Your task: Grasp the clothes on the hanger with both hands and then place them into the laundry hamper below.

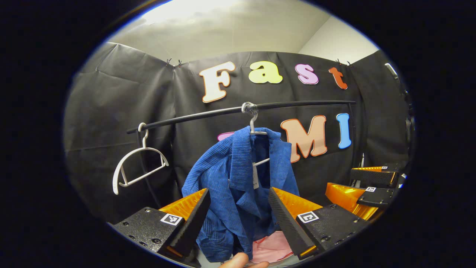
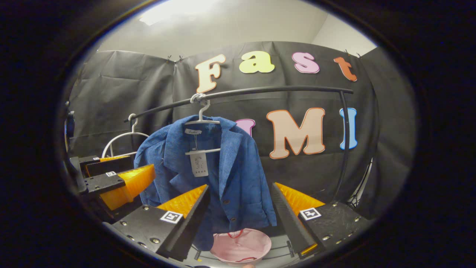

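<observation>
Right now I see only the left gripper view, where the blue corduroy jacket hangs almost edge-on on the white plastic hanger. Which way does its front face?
Observer: In the right gripper view the blue corduroy jacket turns its front to that camera; the lapels and the buttons show.
Operator: I see only a pink patch below it. Is that the hamper?
Observer: Yes. There the pink fabric hamper shows its round open mouth, just under the jacket's hem.
</observation>
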`<action>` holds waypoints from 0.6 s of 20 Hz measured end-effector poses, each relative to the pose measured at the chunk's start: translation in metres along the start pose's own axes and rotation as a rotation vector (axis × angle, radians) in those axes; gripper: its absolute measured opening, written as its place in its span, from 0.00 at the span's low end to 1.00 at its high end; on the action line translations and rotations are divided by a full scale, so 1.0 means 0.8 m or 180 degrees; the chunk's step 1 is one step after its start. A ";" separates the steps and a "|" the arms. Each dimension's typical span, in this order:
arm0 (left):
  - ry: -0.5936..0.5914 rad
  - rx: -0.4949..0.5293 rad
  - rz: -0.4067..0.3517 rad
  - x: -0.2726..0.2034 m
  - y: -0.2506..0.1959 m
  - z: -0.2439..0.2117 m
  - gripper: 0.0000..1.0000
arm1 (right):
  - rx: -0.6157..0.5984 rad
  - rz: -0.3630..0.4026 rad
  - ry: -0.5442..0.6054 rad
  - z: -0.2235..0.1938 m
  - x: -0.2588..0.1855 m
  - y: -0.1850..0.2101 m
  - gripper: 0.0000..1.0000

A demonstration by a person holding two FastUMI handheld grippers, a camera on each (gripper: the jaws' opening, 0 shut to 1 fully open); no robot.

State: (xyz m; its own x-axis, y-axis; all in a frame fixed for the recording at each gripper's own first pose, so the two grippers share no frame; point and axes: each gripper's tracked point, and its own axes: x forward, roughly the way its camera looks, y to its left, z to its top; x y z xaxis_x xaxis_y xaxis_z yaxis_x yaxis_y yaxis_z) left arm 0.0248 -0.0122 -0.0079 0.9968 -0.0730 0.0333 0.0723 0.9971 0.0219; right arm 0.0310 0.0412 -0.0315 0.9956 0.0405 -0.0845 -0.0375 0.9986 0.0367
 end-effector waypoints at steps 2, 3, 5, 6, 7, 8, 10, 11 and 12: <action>0.0002 0.0023 -0.0038 0.002 0.000 -0.003 0.96 | 0.0036 -0.0054 0.0021 -0.001 0.002 -0.003 0.99; 0.0014 0.0013 -0.0061 0.006 -0.002 -0.007 0.96 | 0.0042 -0.0070 0.0027 0.000 0.002 -0.004 1.00; 0.0091 0.0021 -0.0057 0.014 -0.005 -0.019 0.94 | 0.0027 -0.0121 0.0037 0.000 0.003 -0.008 0.99; 0.0132 0.0020 -0.0038 0.020 -0.005 -0.025 0.96 | 0.0005 -0.0129 0.0048 -0.002 0.005 -0.010 0.99; 0.0175 0.0006 -0.0003 0.025 -0.006 -0.033 0.96 | -0.0036 -0.0142 0.0067 -0.004 0.006 -0.013 0.99; 0.0229 -0.0022 0.0021 0.033 -0.007 -0.040 0.96 | -0.0087 -0.0169 0.0099 -0.009 0.007 -0.018 0.99; 0.0346 -0.0070 0.0054 0.051 -0.014 -0.059 0.96 | -0.0165 -0.0203 0.0160 -0.016 0.012 -0.028 0.99; 0.0408 -0.0095 0.0057 0.058 -0.019 -0.069 0.99 | -0.0175 -0.0226 0.0180 -0.018 0.014 -0.034 0.99; 0.0484 -0.0088 0.0069 0.065 -0.024 -0.079 0.97 | -0.0172 -0.0233 0.0190 -0.020 0.016 -0.038 0.99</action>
State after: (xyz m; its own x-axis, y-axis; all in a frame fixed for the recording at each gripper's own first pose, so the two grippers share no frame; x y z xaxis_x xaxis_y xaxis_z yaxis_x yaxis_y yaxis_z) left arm 0.0774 -0.0336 -0.0700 0.9917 -0.0498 -0.1183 0.0495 0.9988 -0.0048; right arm 0.0438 0.0120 -0.0494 0.9890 -0.0324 -0.1441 0.0290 0.9993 -0.0253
